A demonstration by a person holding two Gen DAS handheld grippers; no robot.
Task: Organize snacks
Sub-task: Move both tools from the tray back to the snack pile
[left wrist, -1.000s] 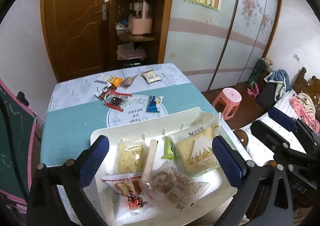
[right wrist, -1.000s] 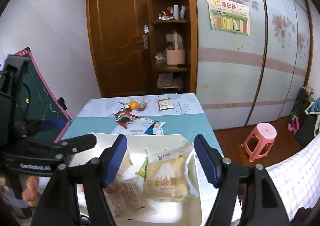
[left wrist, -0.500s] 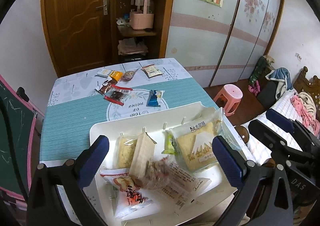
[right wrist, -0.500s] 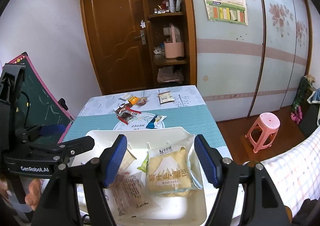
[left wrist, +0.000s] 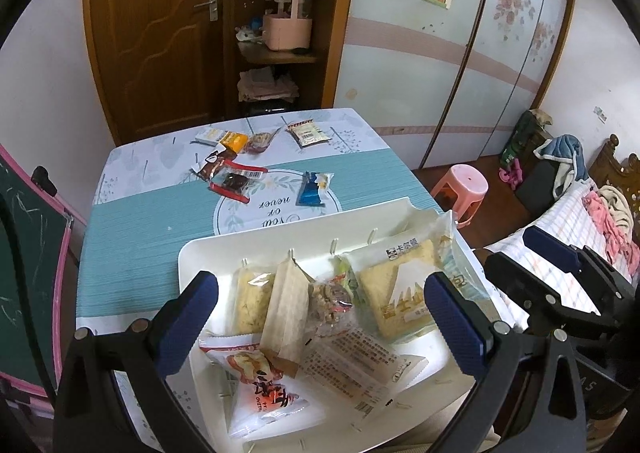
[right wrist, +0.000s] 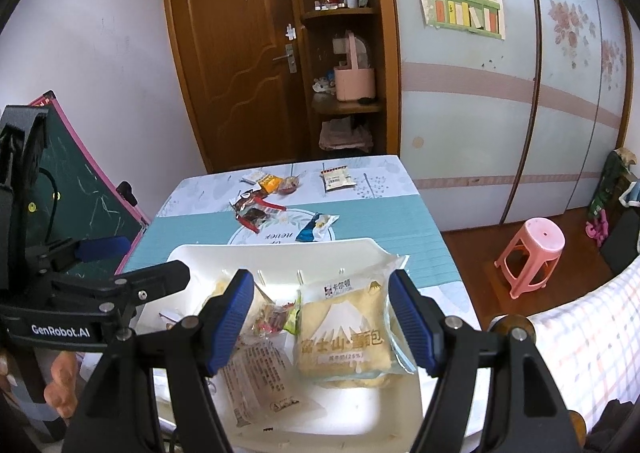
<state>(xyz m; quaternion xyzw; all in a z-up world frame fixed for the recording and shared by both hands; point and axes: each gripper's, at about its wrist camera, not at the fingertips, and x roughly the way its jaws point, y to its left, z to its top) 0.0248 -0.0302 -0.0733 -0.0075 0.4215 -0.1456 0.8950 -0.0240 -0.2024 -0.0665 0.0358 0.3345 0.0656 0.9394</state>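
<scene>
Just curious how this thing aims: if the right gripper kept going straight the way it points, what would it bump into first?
Most likely the bread packet with the mountain picture, lying in the white tray. It sits between the open jaws of the right gripper, a little ahead of them; exact depth is hard to judge.

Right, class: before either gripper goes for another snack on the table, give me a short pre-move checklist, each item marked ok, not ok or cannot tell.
1. Left gripper open with nothing between its pads: ok.
2. Right gripper open and holding nothing: ok.
3. White tray lies flat on the table: ok.
4. All snacks sorted into the tray: not ok; the blue packet, the red-wrapped snacks and others lie loose at the far end.
5. Spare room in the tray: ok, bare floor along its far side.
6. Far snacks within reach: cannot tell.
</scene>
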